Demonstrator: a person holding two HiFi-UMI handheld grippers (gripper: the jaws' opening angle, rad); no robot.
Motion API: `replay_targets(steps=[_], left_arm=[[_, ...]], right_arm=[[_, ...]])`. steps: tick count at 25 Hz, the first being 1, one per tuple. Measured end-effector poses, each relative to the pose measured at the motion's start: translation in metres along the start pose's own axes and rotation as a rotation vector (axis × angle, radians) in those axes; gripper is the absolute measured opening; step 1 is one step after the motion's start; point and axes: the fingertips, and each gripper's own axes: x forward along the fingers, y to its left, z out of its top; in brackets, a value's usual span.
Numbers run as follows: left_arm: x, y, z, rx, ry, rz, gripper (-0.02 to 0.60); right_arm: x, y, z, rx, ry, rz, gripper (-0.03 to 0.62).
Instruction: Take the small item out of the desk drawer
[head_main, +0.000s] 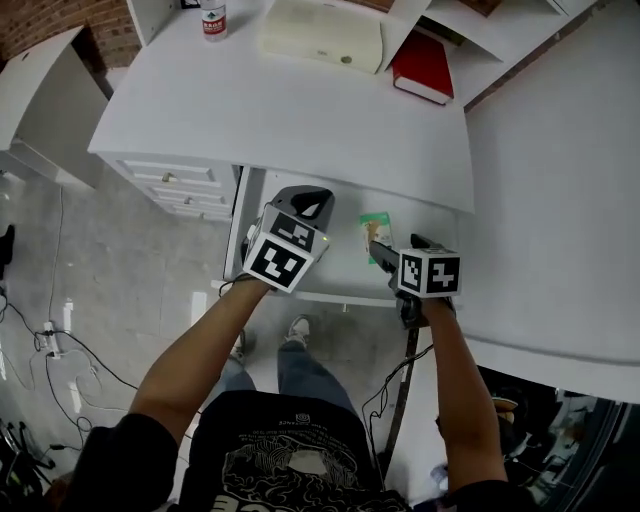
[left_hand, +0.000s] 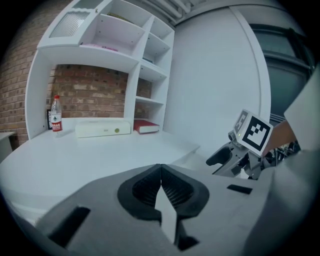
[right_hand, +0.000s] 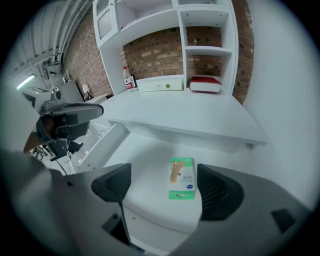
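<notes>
Right fingers (right_hand: 217, 192) wide above box (right_hand: 181, 178) in drawer (right_hand: 145, 160) — left fingers (left_hand: 145, 190) closed, empty | desktop (right_hand: 185, 115) overhangs drawer

We can read no word or number here. The bottle (head_main: 213, 20) on the desk wears a red label with white print too small to make out, and the small box (right_hand: 182, 178) in the drawer carries a blue logo we cannot read. The shirt (head_main: 290, 460) print is unclear, and the marker cubes (head_main: 283, 255) (head_main: 430, 272) show only black-and-white patterns.
</notes>
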Motion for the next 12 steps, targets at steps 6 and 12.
replay_targets(steps=[6, 12], left_arm=[[0.013, 0.008, -0.022, -0.011, 0.034, 0.055, 0.008], [0.018, 0.017, -0.039, -0.035, 0.055, 0.115, 0.008]], right_arm=[[0.045, -0.013, -0.008, -0.038, 0.086, 0.050, 0.413], [0.079, -0.020, -0.017, -0.084, 0.150, 0.078, 0.411]])
